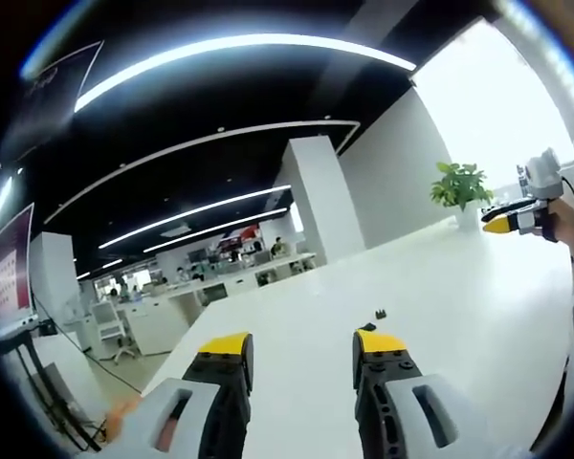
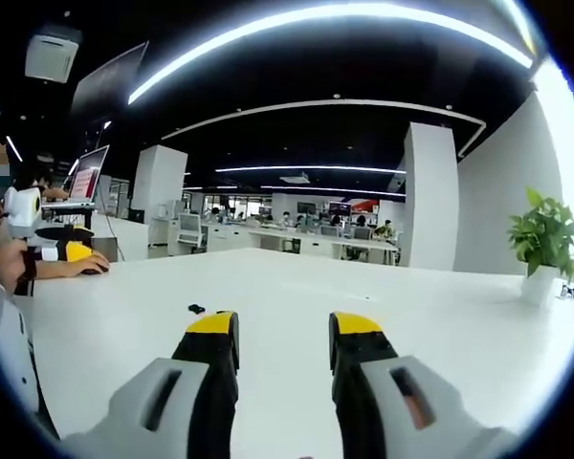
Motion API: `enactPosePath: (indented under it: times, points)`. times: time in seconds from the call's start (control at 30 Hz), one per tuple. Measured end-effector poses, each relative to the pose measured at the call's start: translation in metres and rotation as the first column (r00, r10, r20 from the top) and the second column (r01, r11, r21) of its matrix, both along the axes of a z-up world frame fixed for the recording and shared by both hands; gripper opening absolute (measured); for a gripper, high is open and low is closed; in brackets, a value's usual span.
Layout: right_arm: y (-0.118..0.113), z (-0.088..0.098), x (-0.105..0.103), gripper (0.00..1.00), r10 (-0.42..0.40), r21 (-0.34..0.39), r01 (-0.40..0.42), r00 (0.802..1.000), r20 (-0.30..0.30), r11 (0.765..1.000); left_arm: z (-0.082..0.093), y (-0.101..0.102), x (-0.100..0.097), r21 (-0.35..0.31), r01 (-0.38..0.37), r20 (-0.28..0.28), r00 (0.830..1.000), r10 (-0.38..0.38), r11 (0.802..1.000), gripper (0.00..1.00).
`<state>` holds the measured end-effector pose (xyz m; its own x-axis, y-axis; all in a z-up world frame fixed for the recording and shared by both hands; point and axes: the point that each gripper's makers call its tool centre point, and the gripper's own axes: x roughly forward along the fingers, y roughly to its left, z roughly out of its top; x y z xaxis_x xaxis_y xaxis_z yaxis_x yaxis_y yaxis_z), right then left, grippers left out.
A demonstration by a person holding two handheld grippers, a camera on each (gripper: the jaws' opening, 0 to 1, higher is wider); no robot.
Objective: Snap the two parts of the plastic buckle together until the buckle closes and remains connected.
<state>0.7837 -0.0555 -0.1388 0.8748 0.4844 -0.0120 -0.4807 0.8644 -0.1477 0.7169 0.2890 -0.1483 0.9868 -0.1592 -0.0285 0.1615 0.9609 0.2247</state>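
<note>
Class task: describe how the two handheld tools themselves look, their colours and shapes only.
Each tool has two black jaws with yellow tips rising from light grey slotted housings: the left tool and the right tool. The person's wrist wears a dark band.

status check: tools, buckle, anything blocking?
Left tool open, empty. Right tool open, empty. Small black plastic buckle piece lies on white table, untouched, ahead of both tools. Nothing blocking.

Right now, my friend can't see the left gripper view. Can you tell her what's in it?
A pair of open, yellow-tipped tongs reaches out over a long white table, empty, with a tiny black buckle piece lying just ahead. The other tongs come in at the right edge, near a potted plant.
</note>
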Motion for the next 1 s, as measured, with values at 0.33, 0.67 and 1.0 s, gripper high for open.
enactPosePath:
  times: [0.33,0.67,1.0]
  points:
    - [0.011,-0.004,0.003,0.38,0.068,-0.026,-0.069,0.997,-0.028,0.997,0.001,-0.009,0.002,-0.016,0.051,-0.004,0.999,-0.051,0.999,0.37]
    - [0.020,-0.004,0.004,0.38,0.121,-0.055,-0.123,0.992,-0.039,0.991,0.002,-0.006,0.004,-0.005,0.050,-0.011,0.999,-0.050,0.999,0.37]
    - [0.025,-0.008,0.008,0.37,0.151,-0.091,-0.156,0.987,-0.061,0.983,-0.002,0.002,0.012,0.005,0.032,-0.028,0.999,-0.032,0.999,0.37]
